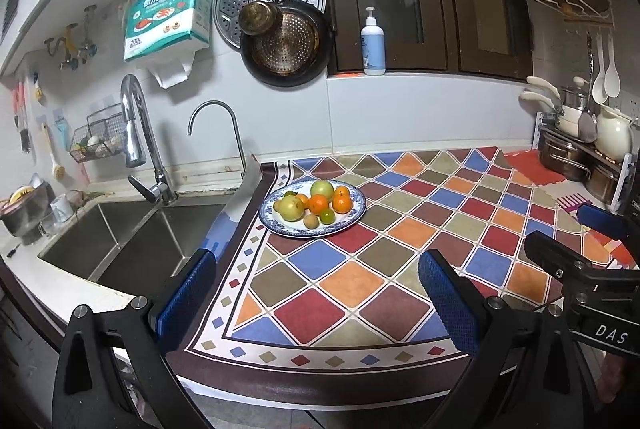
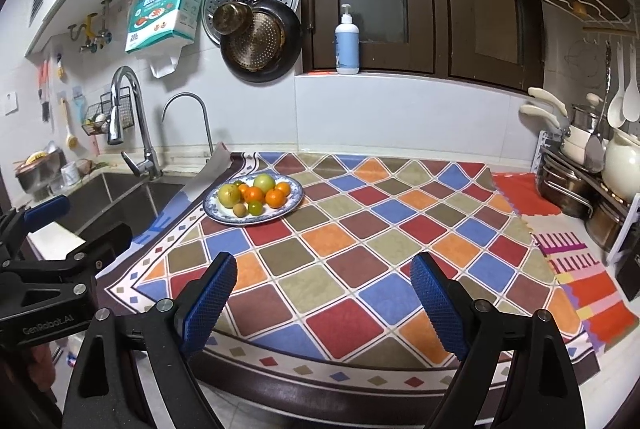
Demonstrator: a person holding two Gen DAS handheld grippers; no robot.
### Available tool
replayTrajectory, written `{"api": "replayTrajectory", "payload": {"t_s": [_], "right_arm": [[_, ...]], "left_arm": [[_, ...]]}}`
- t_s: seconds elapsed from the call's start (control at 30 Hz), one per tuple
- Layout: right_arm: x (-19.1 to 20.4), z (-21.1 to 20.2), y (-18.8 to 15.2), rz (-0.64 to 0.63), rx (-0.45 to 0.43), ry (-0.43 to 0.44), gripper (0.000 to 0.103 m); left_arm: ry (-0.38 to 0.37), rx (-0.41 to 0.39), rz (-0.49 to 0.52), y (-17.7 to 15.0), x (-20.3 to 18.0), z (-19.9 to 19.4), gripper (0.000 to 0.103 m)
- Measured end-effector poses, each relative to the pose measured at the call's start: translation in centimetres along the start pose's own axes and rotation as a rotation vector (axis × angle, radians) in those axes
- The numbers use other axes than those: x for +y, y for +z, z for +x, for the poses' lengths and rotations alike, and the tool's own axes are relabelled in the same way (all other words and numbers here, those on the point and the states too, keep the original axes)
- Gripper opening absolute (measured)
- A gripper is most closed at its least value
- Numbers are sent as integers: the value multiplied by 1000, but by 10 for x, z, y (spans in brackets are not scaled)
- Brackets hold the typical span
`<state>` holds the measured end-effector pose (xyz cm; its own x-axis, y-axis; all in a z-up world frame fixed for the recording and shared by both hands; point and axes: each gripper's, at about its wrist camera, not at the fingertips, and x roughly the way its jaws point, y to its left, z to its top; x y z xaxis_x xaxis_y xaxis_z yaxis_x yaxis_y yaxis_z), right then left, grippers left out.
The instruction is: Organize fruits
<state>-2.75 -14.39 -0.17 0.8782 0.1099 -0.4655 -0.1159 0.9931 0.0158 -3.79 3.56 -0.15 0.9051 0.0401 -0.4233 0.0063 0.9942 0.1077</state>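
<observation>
A blue-rimmed white plate (image 1: 352, 219) (image 2: 289, 209) sits on the checkered mat near the sink, piled with fruit: two yellow-green apples (image 1: 291, 208) (image 2: 229, 194), several oranges (image 1: 319, 204) (image 2: 275, 198), a small green fruit (image 1: 327, 216) and a small tan one (image 1: 310, 221). My left gripper (image 1: 316, 273) is open and empty, held near the mat's front edge, well short of the plate. My right gripper (image 2: 324, 273) is open and empty, also near the front edge. Each gripper shows at the edge of the other's view.
A steel double sink (image 1: 132, 233) with two faucets lies left of the mat (image 1: 400, 253). Pots and a white kettle (image 2: 622, 165) stand on a rack at the far right. A pump bottle (image 1: 373, 43) stands on the window ledge. Pans hang on the wall.
</observation>
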Motion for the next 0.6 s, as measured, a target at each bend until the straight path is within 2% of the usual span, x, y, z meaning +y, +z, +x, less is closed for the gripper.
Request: {"api": "replayTrajectory", "payload": {"t_s": [0.6], "right_arm": [[-4,-11,-4,4,-15,-4,89]], "left_arm": [[11,-16,7,-3,-3,-12,103]]}}
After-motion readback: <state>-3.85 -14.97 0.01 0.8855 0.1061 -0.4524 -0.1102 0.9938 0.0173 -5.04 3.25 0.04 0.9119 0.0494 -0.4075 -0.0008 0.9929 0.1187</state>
